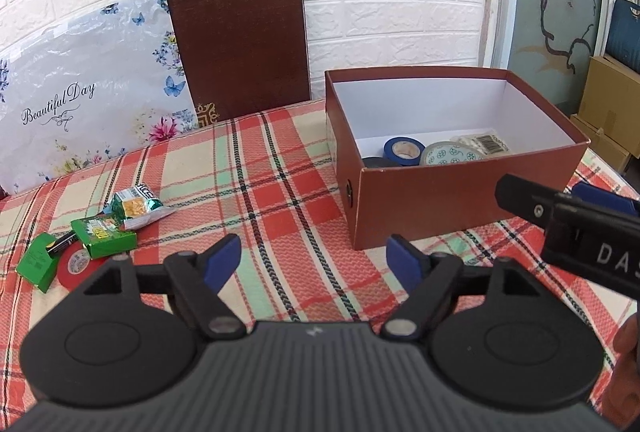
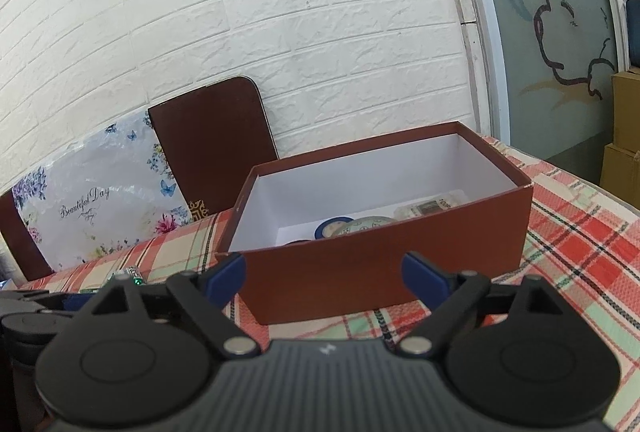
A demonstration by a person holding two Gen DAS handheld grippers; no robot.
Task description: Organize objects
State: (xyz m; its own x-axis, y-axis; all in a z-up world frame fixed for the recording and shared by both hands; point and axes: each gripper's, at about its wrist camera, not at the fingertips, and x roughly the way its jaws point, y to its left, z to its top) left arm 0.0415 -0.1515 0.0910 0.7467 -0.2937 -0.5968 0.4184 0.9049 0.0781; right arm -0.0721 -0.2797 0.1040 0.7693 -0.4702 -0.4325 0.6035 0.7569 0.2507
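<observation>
Bright, even daylight here, with only soft shadows. The fisheye bends the brick wall (image 2: 280, 12) at the edges. Focus is slightly soft throughout.

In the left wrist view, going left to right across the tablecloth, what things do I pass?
Green carton → red tape roll → green snack box → snack packet → open left gripper → brown box holding tape rolls → right gripper at the right edge.

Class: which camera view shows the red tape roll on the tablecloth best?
The left wrist view: the red tape roll lies at lower left, partly under green packets. The right wrist view does not show it.
</observation>
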